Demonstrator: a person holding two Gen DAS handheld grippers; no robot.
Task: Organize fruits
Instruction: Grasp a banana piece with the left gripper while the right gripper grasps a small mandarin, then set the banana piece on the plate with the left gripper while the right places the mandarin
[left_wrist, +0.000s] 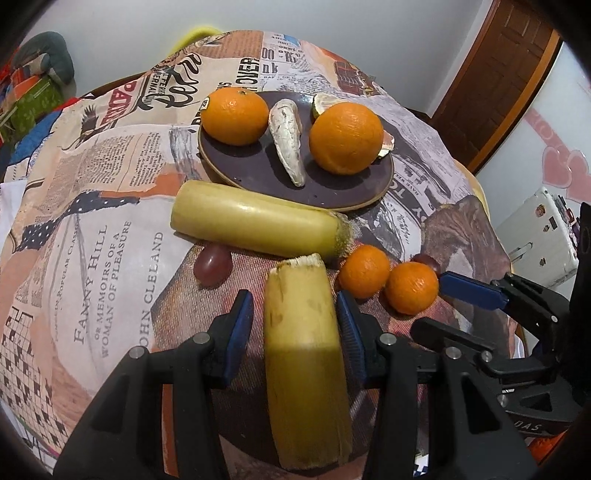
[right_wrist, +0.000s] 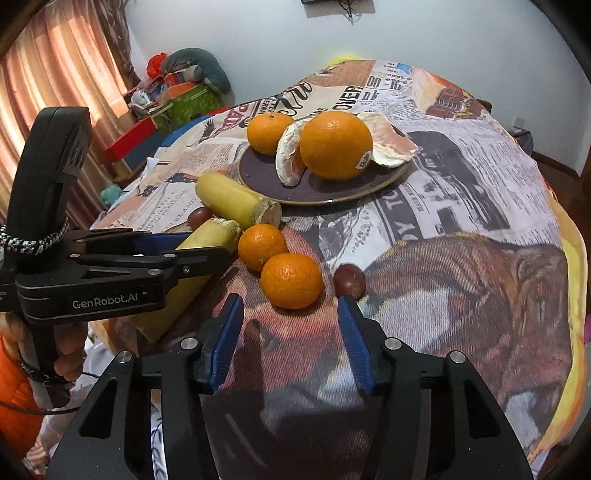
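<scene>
A dark round plate (left_wrist: 258, 173) (right_wrist: 317, 192) holds two oranges (left_wrist: 345, 138) (left_wrist: 234, 116) and pomelo segments (left_wrist: 286, 140). In front of it lie a yellow sugarcane piece (left_wrist: 255, 219) (right_wrist: 236, 201), two tangerines (left_wrist: 364, 271) (left_wrist: 412, 288) (right_wrist: 291, 280) and two red grapes (left_wrist: 212, 264) (right_wrist: 349, 278). My left gripper (left_wrist: 295, 315) is open, its blue pads on both sides of a second sugarcane piece (left_wrist: 304, 350) (right_wrist: 195, 251) lying on the cloth. My right gripper (right_wrist: 291, 321) is open and empty, just short of the nearest tangerine and grape.
The table is covered with a newspaper-print cloth (left_wrist: 92, 206) (right_wrist: 461, 206). Boxes and a grey cushion (right_wrist: 192, 85) are piled at the far left by a curtain. A wooden door (left_wrist: 506, 70) and a white case (left_wrist: 539, 236) stand at the right.
</scene>
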